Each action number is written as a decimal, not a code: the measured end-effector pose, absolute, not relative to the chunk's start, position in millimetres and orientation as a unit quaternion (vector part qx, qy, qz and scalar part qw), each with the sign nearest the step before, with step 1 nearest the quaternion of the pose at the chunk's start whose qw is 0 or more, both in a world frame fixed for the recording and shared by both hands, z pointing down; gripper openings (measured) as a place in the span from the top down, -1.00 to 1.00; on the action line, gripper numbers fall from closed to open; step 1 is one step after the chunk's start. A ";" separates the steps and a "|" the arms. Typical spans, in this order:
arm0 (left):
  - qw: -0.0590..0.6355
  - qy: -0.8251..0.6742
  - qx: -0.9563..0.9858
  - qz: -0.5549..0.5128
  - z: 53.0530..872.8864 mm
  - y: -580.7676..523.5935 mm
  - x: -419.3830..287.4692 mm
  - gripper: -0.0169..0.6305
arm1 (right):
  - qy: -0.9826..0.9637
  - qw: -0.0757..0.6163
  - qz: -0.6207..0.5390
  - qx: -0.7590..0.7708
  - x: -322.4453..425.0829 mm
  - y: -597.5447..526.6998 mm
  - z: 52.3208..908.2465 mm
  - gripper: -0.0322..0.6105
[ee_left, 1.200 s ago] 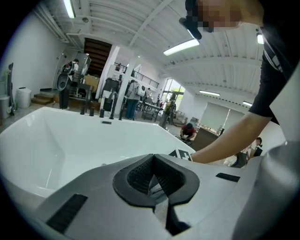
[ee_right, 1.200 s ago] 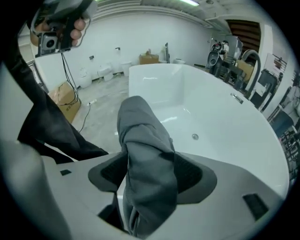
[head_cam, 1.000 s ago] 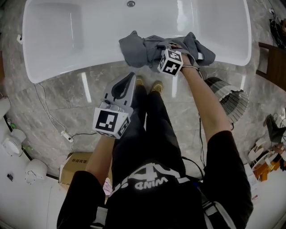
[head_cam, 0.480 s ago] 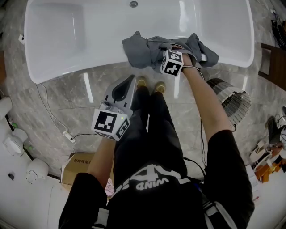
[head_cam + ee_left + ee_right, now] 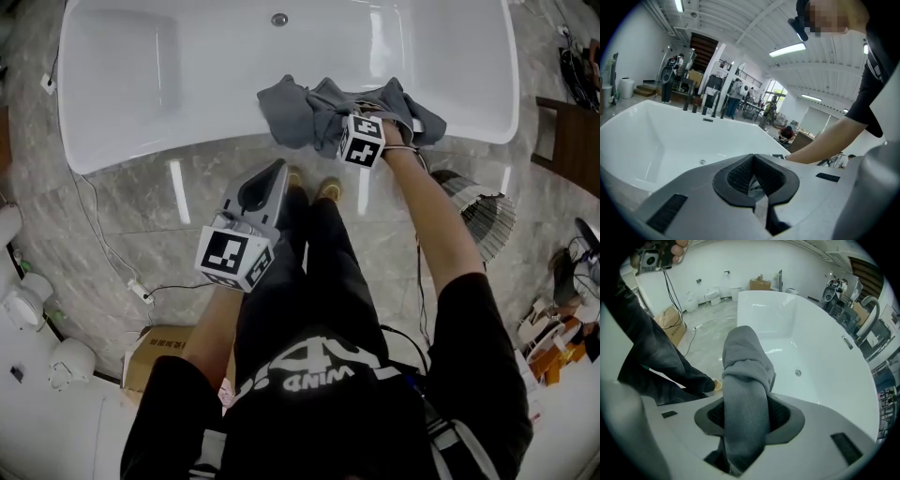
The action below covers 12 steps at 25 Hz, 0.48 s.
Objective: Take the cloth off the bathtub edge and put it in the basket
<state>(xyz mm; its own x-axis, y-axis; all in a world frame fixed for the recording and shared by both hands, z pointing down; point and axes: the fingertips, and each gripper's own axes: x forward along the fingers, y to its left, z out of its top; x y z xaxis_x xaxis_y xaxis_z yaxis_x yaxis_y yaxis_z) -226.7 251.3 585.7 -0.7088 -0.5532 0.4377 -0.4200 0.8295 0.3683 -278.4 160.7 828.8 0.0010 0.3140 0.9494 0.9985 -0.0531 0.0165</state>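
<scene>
While the head view buries my right gripper's (image 5: pixel 749 417) tips in the cloth (image 5: pixel 305 112), its own view shows the jaws clamped on a thick grey fold that rises between the pads; they have just been closing. Only the left gripper's (image 5: pixel 753 159) view shows its jaws shut tip to tip with nothing in them; it hangs over the floor (image 5: pixel 122 216), short of the tub (image 5: pixel 187 84). The cloth lies heaped on the tub's near edge, toward its right end. The wire basket (image 5: pixel 483 220) stands on the grey marble floor just right of my right arm, with a box (image 5: pixel 164 342) at lower left. Against a second ago, the cloth looks more bunched, its right flap drawn in.
</scene>
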 end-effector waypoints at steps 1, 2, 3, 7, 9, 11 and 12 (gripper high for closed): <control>0.271 -0.917 0.266 -0.122 581.1 251.3 -227.4 0.91 | -0.565 0.397 -0.425 -0.585 -277.0 160.5 821.7 0.36; 0.269 -0.917 0.267 -0.122 576.4 251.7 -228.0 0.91 | -0.568 0.398 -0.418 -0.586 -274.9 160.9 814.4 0.41; 0.266 -0.918 0.267 -0.122 572.0 252.4 -228.9 0.91 | -0.572 0.402 -0.409 -0.587 -272.3 161.4 807.7 0.65; 0.261 -0.918 0.271 -0.122 558.2 253.2 -233.5 0.91 | -0.579 0.422 -0.391 -0.578 -267.7 157.9 791.7 0.72; 0.257 -0.919 0.274 -0.122 549.4 250.0 -235.9 0.90 | -0.590 0.421 -0.386 -0.570 -272.4 154.5 778.9 0.73; 0.252 -0.919 0.279 -0.121 538.5 246.4 -237.7 0.91 | -0.603 0.413 -0.382 -0.566 -278.4 150.5 759.7 0.73; 0.249 -0.919 0.281 -0.120 532.9 245.3 -238.1 0.91 | -0.609 0.408 -0.380 -0.564 -281.1 148.5 748.7 0.73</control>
<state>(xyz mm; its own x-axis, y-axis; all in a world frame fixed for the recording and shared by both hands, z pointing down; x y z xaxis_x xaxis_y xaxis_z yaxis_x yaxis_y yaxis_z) -238.1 245.3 532.9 -0.7180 -0.5761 0.3906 -0.4568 0.8135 0.3601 -281.1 148.5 748.7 -0.0306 0.3766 0.9259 0.9972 0.0753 0.0023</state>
